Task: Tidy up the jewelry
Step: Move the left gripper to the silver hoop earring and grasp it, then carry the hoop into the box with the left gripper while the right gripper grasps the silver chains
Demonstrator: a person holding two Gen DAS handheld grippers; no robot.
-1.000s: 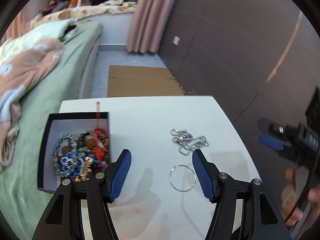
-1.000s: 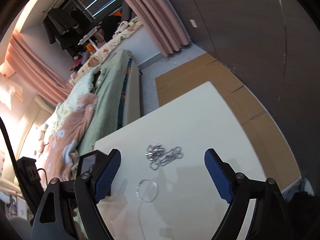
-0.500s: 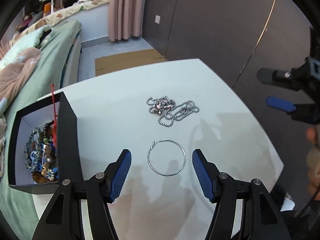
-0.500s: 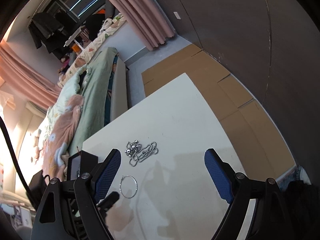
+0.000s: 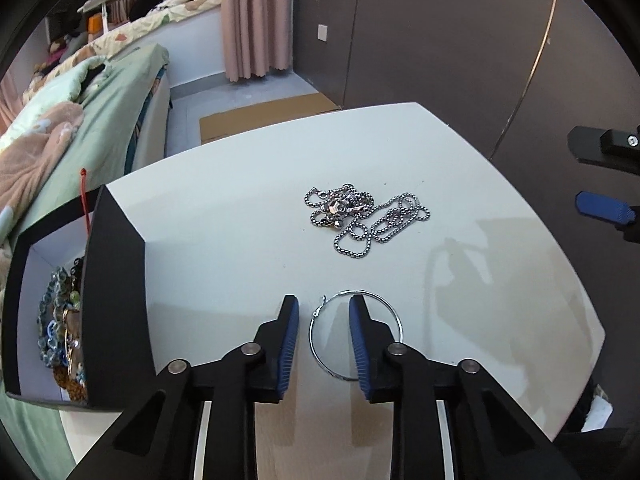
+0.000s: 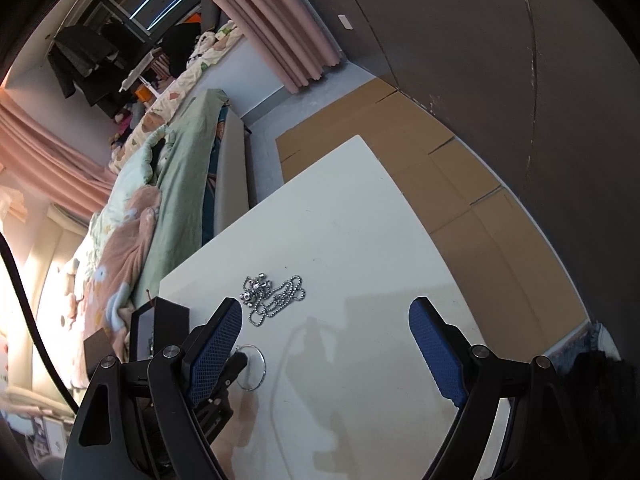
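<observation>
A thin silver hoop (image 5: 355,336) lies flat on the white table, its clasp end at about ten o'clock, with part of its rim hidden. At twelve o'clock from it, well apart, a silver chain necklace (image 5: 366,216) lies in a loose tangled heap. At nine o'clock, an open black box (image 5: 114,300) holds beaded bracelets (image 5: 60,336).

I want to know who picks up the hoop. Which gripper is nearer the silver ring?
Left. The left gripper straddles the silver ring's near rim, jaws closing. The right gripper hangs open, off to the ring's side.
</observation>
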